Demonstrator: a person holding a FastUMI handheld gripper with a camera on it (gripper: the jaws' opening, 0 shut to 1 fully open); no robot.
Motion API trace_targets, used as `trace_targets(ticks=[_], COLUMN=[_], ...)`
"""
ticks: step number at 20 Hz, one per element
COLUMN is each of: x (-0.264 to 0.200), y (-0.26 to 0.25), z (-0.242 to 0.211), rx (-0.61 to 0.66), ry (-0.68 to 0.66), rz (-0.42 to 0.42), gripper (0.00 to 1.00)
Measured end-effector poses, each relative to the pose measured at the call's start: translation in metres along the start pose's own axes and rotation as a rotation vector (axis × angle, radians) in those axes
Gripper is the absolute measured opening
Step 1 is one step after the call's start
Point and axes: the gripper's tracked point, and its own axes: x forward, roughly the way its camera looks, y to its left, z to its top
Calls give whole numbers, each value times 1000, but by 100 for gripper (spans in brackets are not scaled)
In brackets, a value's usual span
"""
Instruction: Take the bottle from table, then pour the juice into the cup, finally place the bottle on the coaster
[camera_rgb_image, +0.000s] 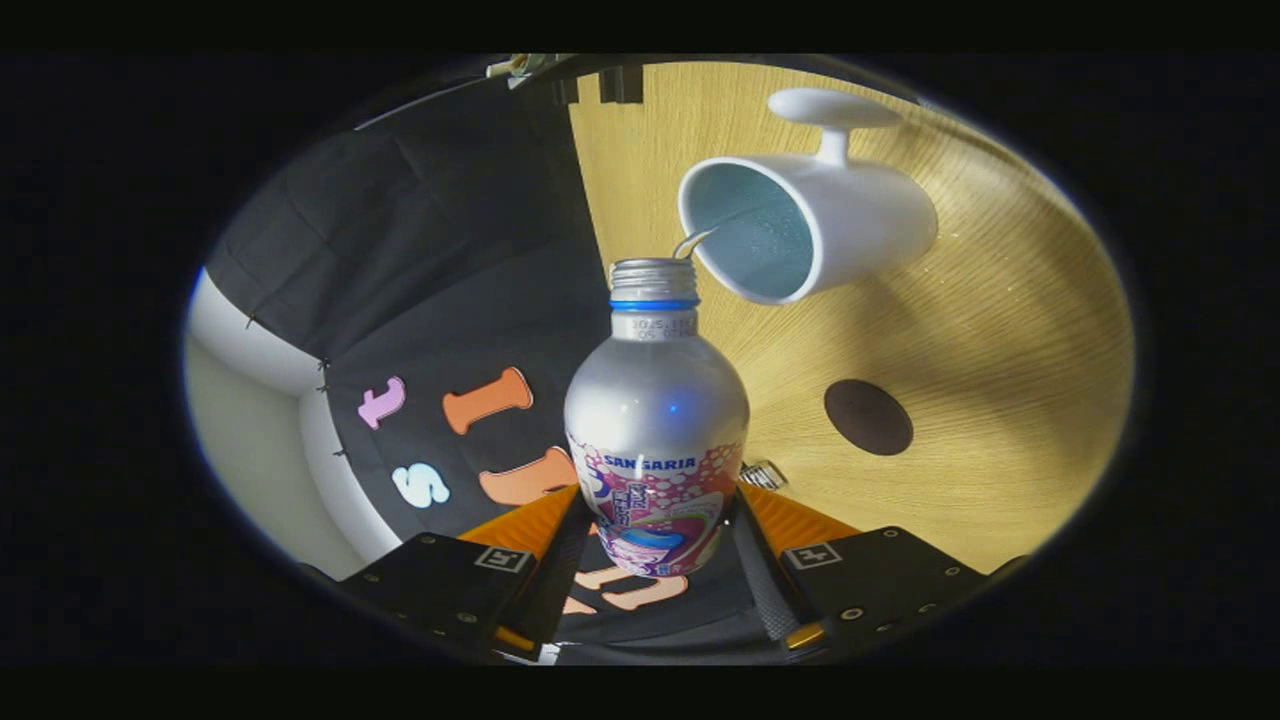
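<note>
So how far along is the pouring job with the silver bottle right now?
Done: the silver aluminium bottle is off the wooden table, clamped between the gripper fingers. In hand: it is tilted, a thin stream running from its open mouth into the white handled cup. Left: finish pouring, then set the bottle on the round dark brown coaster, which lies bare beyond the fingers.

From where I sit this is a staged recording booth, not a real home. I see a bare wood-grain table (1000, 330) with black cloth wall (450, 260) hung right behind it and a pale plain wall (250, 430) past the cloth's edge. On the table, a white cup (850, 225) and near it a dark round coaster (868, 417).
</note>
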Motion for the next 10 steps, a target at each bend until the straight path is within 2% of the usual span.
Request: trace_targets(ticks=[10], x=[0], y=[13], z=[-3], rx=[47], ry=[-9], rz=[20], gripper=[77])
